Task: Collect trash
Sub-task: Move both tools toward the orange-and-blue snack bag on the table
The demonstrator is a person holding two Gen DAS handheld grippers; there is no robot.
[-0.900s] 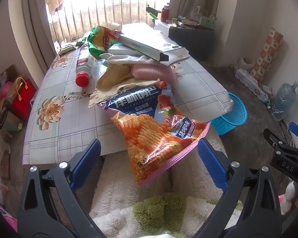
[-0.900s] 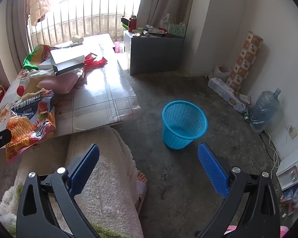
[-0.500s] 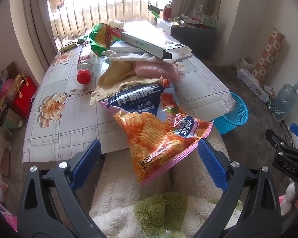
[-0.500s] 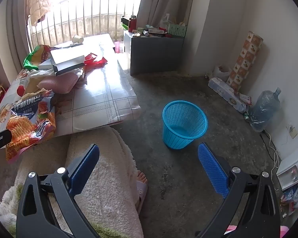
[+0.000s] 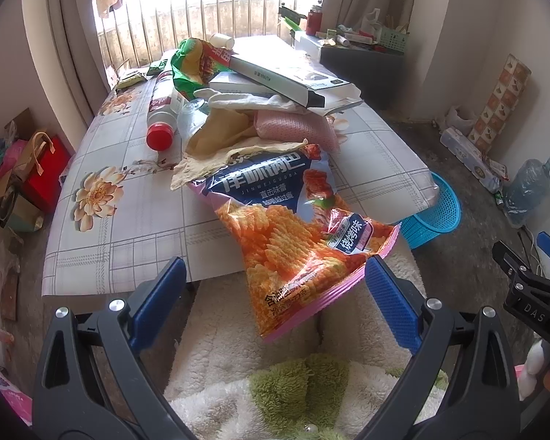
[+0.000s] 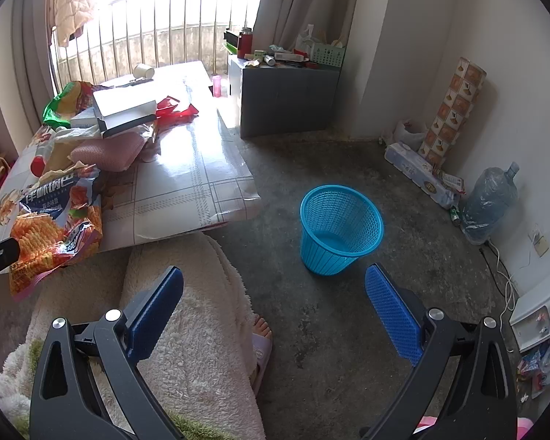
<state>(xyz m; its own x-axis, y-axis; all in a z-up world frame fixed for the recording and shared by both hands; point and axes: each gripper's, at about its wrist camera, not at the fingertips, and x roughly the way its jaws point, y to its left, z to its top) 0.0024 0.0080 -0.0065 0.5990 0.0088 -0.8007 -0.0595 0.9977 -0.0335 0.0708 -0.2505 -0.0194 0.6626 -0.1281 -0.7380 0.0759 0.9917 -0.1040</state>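
Little has moved since the earlier frame: in the left wrist view the table (image 5: pixel 135 198) has only drifted slightly. From this view the left gripper (image 5: pixel 273 289) gapes fully wide and empty; the orange snack bag (image 5: pixel 293 234) hangs over the table's near edge, its lower end between and just beyond the blue pads. From the right wrist view the right gripper (image 6: pixel 274 295) is equally wide, holding nothing, aimed at the floor with the blue basket (image 6: pixel 339 233) just ahead, the bag far left.

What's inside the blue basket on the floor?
The right wrist view shows the blue basket holds nothing: bare blue bottom visible. Only the strip of floor behind its near wall is covered.
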